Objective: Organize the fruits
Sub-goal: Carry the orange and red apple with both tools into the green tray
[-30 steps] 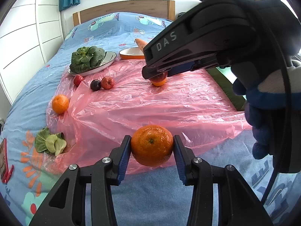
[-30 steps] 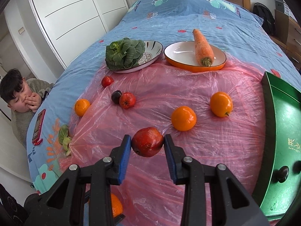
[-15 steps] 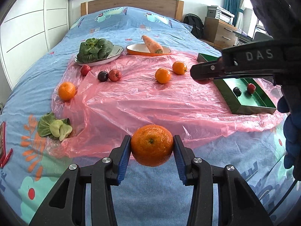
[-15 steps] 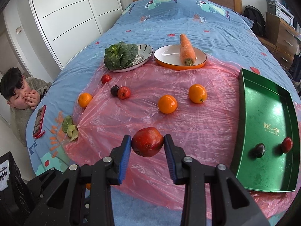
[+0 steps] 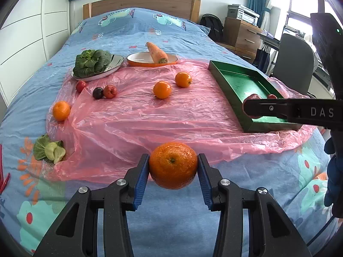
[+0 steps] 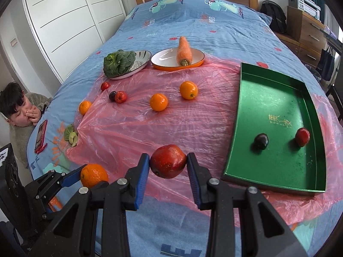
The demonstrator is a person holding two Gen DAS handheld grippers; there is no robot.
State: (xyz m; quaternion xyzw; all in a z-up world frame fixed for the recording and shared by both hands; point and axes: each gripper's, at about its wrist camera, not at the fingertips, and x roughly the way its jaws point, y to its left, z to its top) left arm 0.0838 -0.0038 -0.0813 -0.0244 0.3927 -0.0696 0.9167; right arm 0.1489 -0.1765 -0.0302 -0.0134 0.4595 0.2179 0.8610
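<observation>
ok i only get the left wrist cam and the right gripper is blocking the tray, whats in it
Observer: Two fruits lie in the tray: a dark plum and a red fruit, both towards its near end.
Operator: is the right gripper holding anything
Observer: Yes, the right gripper is shut on a red apple.
Operator: anyone near the bed
Observer: A person is at the left side of the bed, next to a red phone lying on its edge.
</observation>
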